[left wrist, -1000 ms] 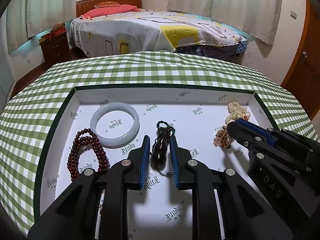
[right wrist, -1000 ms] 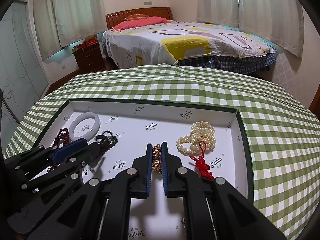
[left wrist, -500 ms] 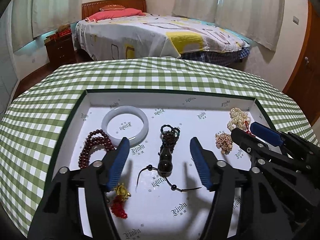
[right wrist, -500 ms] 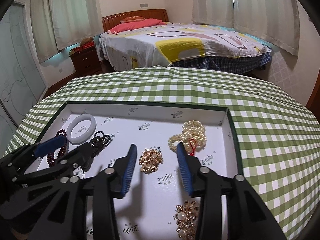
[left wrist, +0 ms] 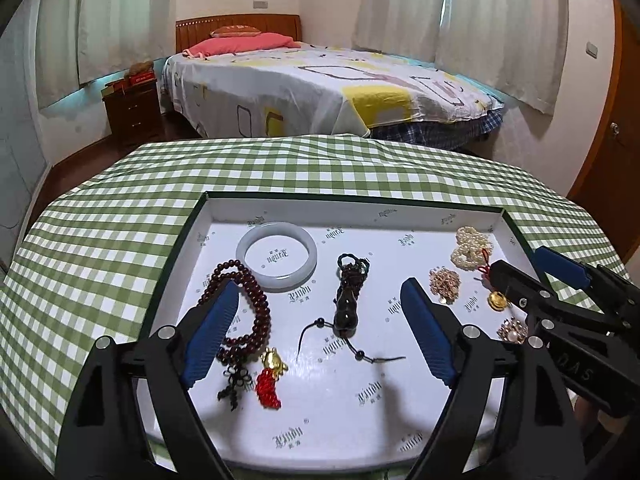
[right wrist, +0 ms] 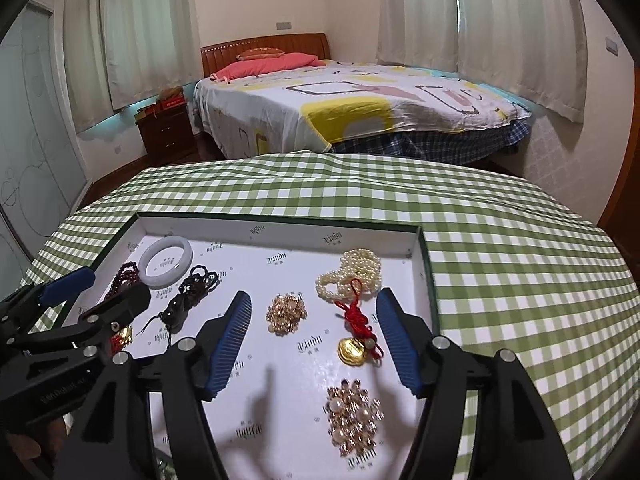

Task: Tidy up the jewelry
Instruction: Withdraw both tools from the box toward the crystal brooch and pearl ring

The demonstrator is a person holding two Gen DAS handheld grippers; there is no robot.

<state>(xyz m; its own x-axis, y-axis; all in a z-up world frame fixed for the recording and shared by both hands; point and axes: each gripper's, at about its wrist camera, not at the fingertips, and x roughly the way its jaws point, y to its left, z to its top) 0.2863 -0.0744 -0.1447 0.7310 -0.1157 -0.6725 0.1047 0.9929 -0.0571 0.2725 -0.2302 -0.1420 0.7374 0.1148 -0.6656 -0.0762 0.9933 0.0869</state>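
Nearest the cameras, the left gripper [left wrist: 320,320] and the right gripper [right wrist: 314,332] both stand released with nothing pressed between their blue pads; their jaws have just been opening. The dark pendant [left wrist: 347,304] lies flat on the tray between the left jaws, and the small gold chain [right wrist: 286,313] lies between the right jaws, neither touched. Close in on the tray [right wrist: 280,226] also rest a gold pearl brooch [right wrist: 354,420], a gold charm on a red knot [right wrist: 354,350], and a red tassel charm [left wrist: 270,380] beside the dark red beads [left wrist: 248,312]. Farther back sit the white bangle [left wrist: 277,256] and the pearl strand [right wrist: 354,270]. By my reading the sorting looks largely done: every visible piece lies apart in the tray, and nothing shows on the checked tablecloth [right wrist: 500,240] beyond it.
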